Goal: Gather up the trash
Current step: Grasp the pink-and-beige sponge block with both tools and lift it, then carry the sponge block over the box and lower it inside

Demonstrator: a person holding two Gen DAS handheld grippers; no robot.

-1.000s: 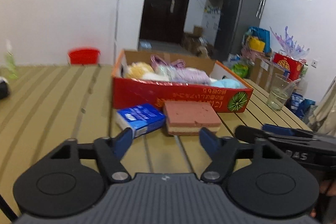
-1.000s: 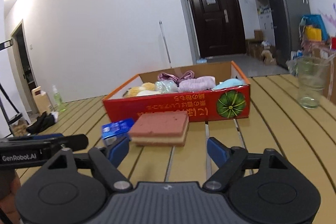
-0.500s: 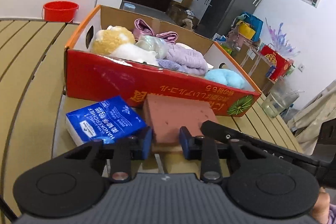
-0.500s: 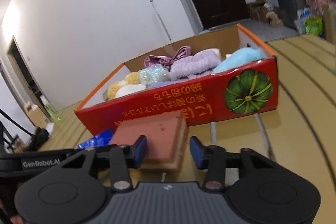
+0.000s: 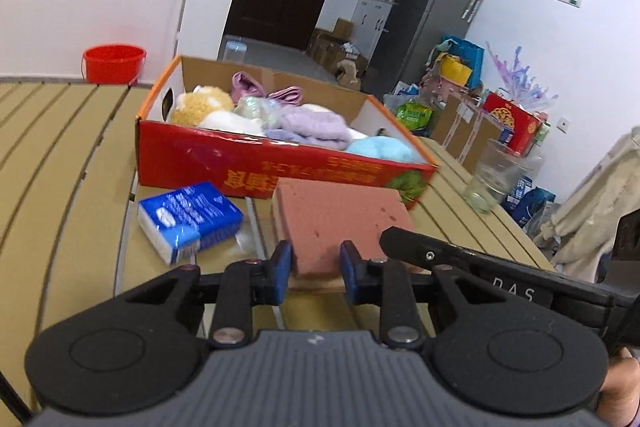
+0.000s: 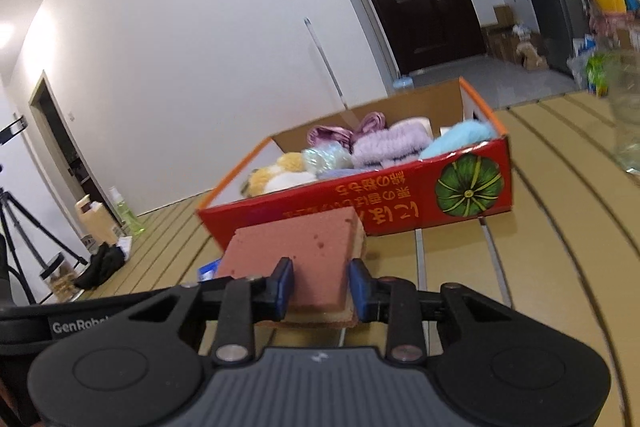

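A: sponge (image 5: 340,219) pos?
B: on worktop (image 5: 60,155), front of red box (image 5: 240,163), long axis crosswise. L tongs (image 5: 316,267) + R tongs (image 6: 322,285) just closed, both clamped on near edge. Box straight ahead.

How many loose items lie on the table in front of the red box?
2: a pink sponge, with both grippers closed on its near edge, and a blue tissue pack to its left. Others may be hidden behind the box.
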